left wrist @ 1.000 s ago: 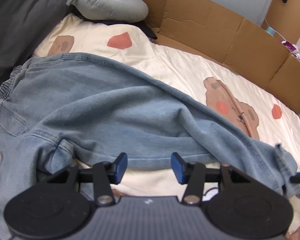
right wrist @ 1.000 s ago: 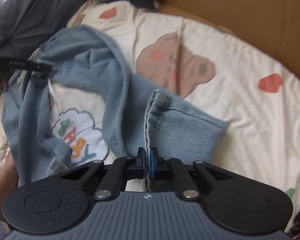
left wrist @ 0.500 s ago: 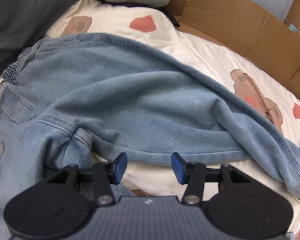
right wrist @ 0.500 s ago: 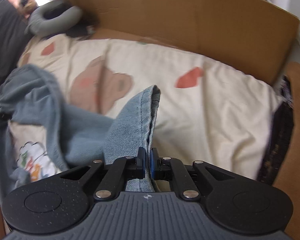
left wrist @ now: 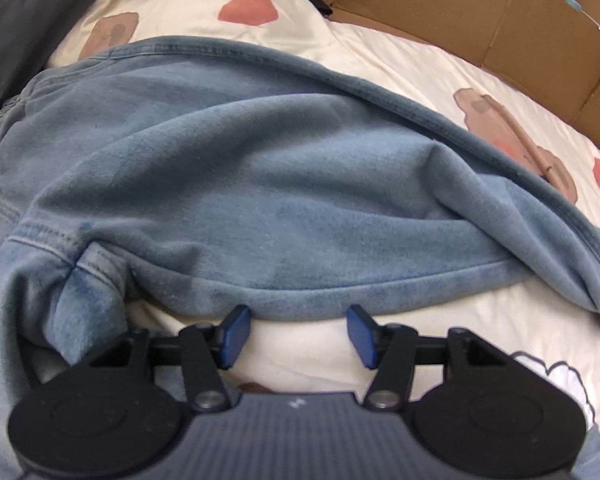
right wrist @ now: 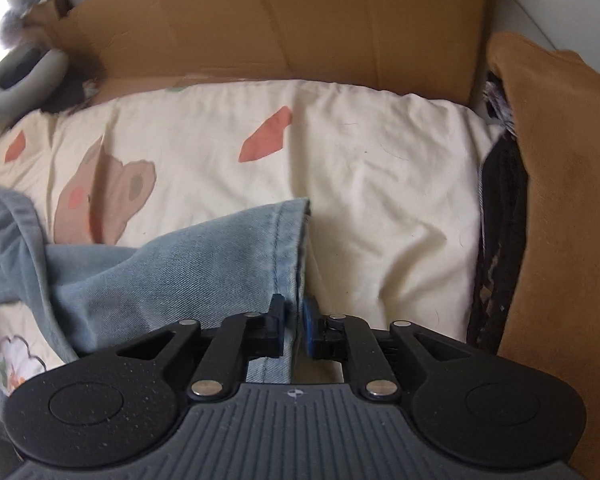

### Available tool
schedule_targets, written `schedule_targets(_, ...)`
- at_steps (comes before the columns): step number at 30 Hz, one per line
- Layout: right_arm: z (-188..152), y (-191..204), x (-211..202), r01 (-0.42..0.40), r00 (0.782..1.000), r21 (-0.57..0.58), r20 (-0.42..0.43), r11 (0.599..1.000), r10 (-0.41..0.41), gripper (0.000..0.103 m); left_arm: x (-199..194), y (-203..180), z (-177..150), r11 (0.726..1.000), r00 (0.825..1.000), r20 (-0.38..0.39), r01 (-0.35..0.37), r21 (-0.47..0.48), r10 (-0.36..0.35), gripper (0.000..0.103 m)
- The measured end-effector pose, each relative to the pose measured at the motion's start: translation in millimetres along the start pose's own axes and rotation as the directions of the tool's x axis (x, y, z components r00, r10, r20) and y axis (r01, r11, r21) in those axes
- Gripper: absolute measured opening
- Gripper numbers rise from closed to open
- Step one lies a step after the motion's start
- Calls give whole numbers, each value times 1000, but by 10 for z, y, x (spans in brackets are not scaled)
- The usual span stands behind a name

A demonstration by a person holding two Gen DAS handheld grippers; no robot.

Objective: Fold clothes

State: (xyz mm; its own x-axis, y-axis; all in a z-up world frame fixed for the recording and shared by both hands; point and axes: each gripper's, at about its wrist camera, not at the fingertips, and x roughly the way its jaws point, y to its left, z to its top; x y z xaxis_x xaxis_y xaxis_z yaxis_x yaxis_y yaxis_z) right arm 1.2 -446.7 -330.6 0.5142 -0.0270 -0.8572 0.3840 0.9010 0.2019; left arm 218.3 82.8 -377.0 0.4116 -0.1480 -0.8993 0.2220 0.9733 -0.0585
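Cream bear-print bedding [left wrist: 400, 64] carries the jeans [left wrist: 260, 184]; right gripper [right wrist: 294, 326] is loosening around their hem, left gripper [left wrist: 298, 334] spreading wider, empty, beside their seam.

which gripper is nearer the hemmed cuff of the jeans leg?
Right. The right gripper has the hemmed cuff between its opening jaws. The left gripper, jaws opening with nothing between them, hovers at the lower edge of the jeans, far from that cuff.

A bedroom at home: a bed is wearing a cream bear-print sheet [right wrist: 380, 168], cardboard [right wrist: 300, 20] is leaning behind it, and a grey neck pillow [right wrist: 16, 80] is lying nearby.
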Motion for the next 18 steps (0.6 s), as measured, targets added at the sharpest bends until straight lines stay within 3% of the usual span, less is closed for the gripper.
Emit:
schedule_targets(1,-6,-3,-27,-9,1000,13,4,1000,9,20,5,-1,-4,1000,1000,0,1,2,-1,59)
schedule_targets(2,-18,0,-67,-18,1000,11,9,1000,18,35,9,-6,-4,1000,1000,0,1,5,-1,59)
schedule_targets(4,-63,11,-142,-30,999,4,12,1000,30,44,19,-14,-1,1000,1000,1,1,12,-1,60)
schedule_targets(9,-316,12,-218,-50,998,14,-36,999,51,44,25,-20,-7,1000,1000,0,5,23,-5,60)
schedule_targets(12,-516,-43,-189,-44,996,57,-77,997,49,44,15,-24,6,1000,1000,-7,8,24,-7,60)
schedule_targets(15,-695,-99,-165,-50,992,117,-107,992,63,44,-56,-24,35,1000,999,-29,18,13,-18,53)
schedule_targets(18,-857,-159,-156,-57,989,174,-125,983,79,44,-240,-71,64,998,999,0,55,6,-55,53)
